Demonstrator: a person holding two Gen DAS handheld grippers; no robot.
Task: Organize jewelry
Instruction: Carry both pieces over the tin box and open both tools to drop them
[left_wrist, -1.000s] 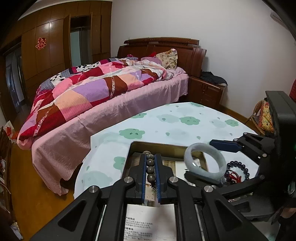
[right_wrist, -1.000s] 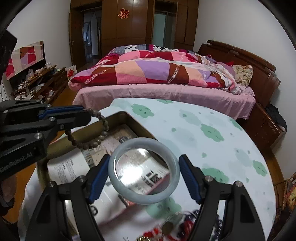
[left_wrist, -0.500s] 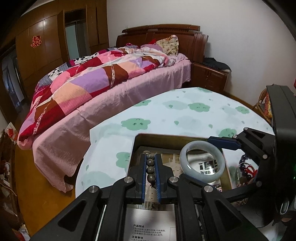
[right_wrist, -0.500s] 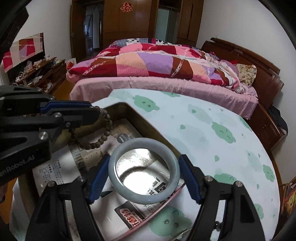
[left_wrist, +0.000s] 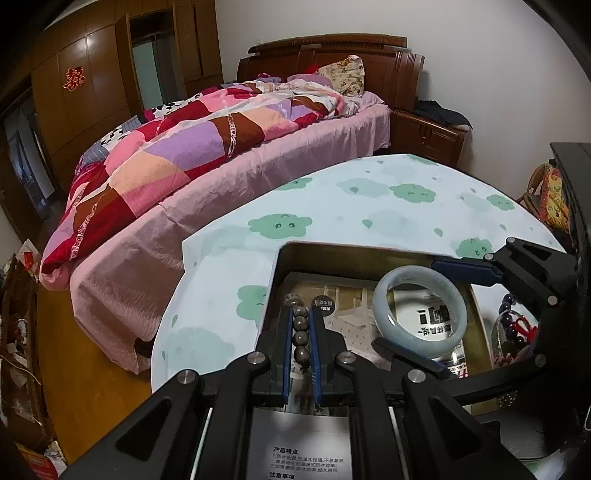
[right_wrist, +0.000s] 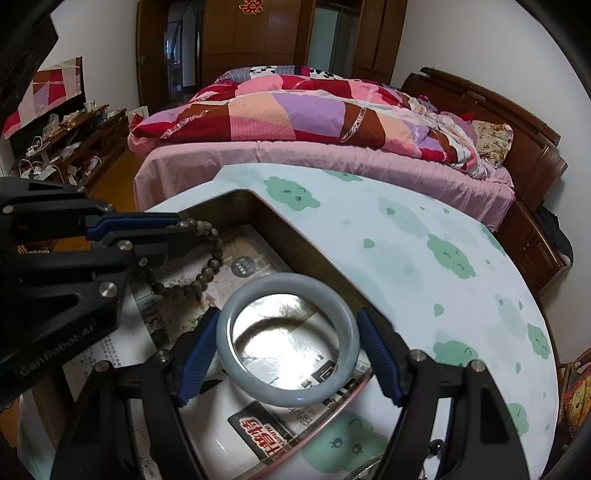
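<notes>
My left gripper (left_wrist: 300, 325) is shut on a brown bead bracelet (left_wrist: 300, 326) and holds it over the metal box (left_wrist: 369, 251). In the right wrist view the bracelet (right_wrist: 207, 269) hangs as a loop from the left gripper (right_wrist: 173, 227). My right gripper (right_wrist: 288, 347) is shut on a pale jade bangle (right_wrist: 288, 391) above the box (right_wrist: 295, 236). The bangle (left_wrist: 419, 341) also shows in the left wrist view, held by the right gripper (left_wrist: 428, 314). Printed papers (right_wrist: 251, 266) line the box floor.
A round table with a cloud-print cloth (left_wrist: 369, 199) holds the box. Dark beads with red cord (left_wrist: 517, 325) lie on the table to the box's right. A bed with a patchwork quilt (left_wrist: 192, 147) stands close behind. Cluttered shelves (right_wrist: 74, 140) lie left.
Both grippers have moved forward and lower over the box, carrying the bracelet and the bangle. The bangle now hangs over the box interior rather than at its right edge.
</notes>
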